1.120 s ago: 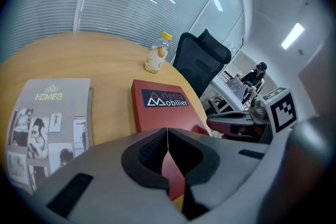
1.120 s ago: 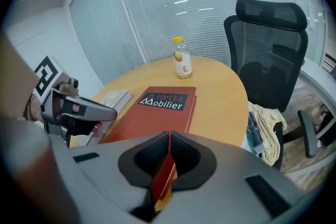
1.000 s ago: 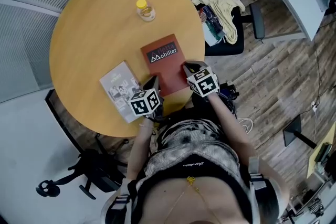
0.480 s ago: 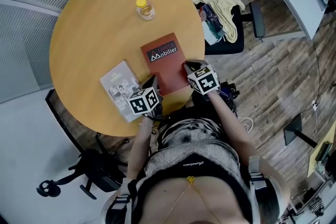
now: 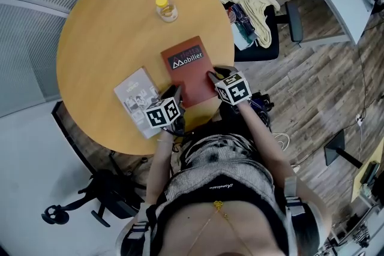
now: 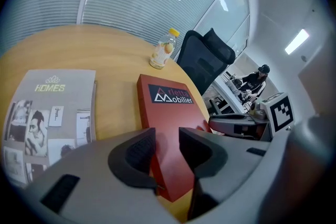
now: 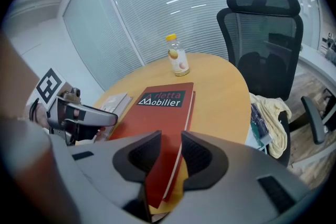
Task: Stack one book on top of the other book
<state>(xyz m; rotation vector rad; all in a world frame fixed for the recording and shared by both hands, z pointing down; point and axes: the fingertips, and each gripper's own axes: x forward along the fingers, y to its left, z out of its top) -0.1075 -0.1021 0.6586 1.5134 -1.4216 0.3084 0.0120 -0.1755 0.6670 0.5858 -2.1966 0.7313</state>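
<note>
Jaws of both grippers have just been opened; the hands are otherwise kept almost where they were. The left gripper (image 5: 173, 93) is held open at the near left corner of the red book (image 5: 186, 69), the right gripper (image 5: 213, 75) open at its near right edge. The book is seen through each gap, not pinched. It is laid flat on the round table (image 5: 102, 39), just beside the grey book (image 5: 137, 99). A bottle (image 5: 166, 11) is stood farther back.
</note>
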